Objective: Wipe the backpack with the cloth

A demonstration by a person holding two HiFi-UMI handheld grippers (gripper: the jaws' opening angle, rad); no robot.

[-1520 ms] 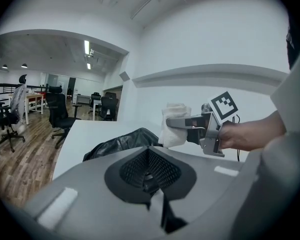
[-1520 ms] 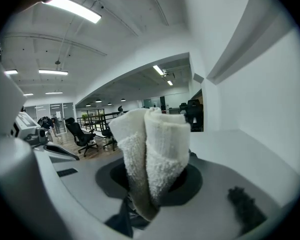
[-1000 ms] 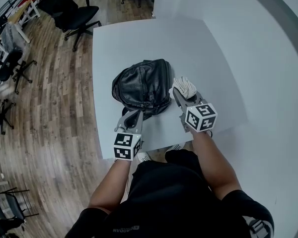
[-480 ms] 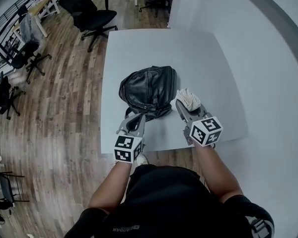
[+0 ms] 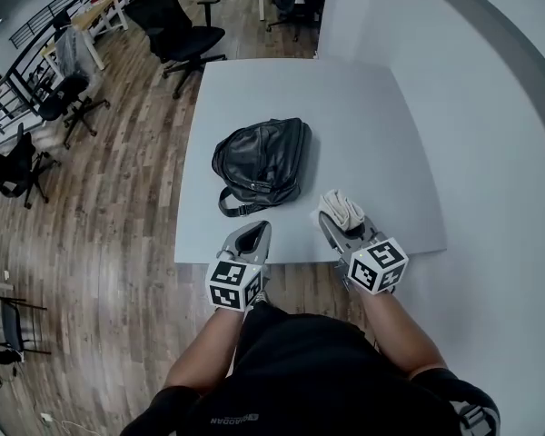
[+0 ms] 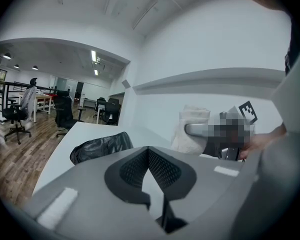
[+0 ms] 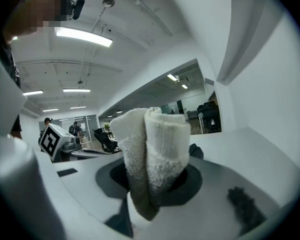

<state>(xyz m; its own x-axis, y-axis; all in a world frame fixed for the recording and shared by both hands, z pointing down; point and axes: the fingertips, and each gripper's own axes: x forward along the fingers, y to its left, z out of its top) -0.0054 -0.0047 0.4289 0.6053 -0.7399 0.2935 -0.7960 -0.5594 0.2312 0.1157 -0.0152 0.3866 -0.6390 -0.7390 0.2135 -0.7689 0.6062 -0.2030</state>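
Observation:
A black leather backpack (image 5: 259, 163) lies on the pale grey table (image 5: 363, 125), left of its middle; in the left gripper view the backpack (image 6: 102, 146) sits ahead and to the left. My right gripper (image 5: 330, 220) is shut on a folded white cloth (image 5: 342, 209), near the table's front edge and apart from the backpack's right corner. In the right gripper view the cloth (image 7: 150, 159) stands up between the jaws. My left gripper (image 5: 257, 229) is shut with nothing in it, at the front edge, short of the backpack's strap.
A white wall (image 5: 490, 153) runs along the table's right side. Wood floor lies to the left, with black office chairs (image 5: 177, 25) beyond the far left corner and more chairs and desks (image 5: 36, 107) further left. The person's body stands just behind the table's front edge.
Both grippers have drawn back toward the table's front edge, away from the backpack. The cloth has come back with the right gripper, which was beside the backpack before.

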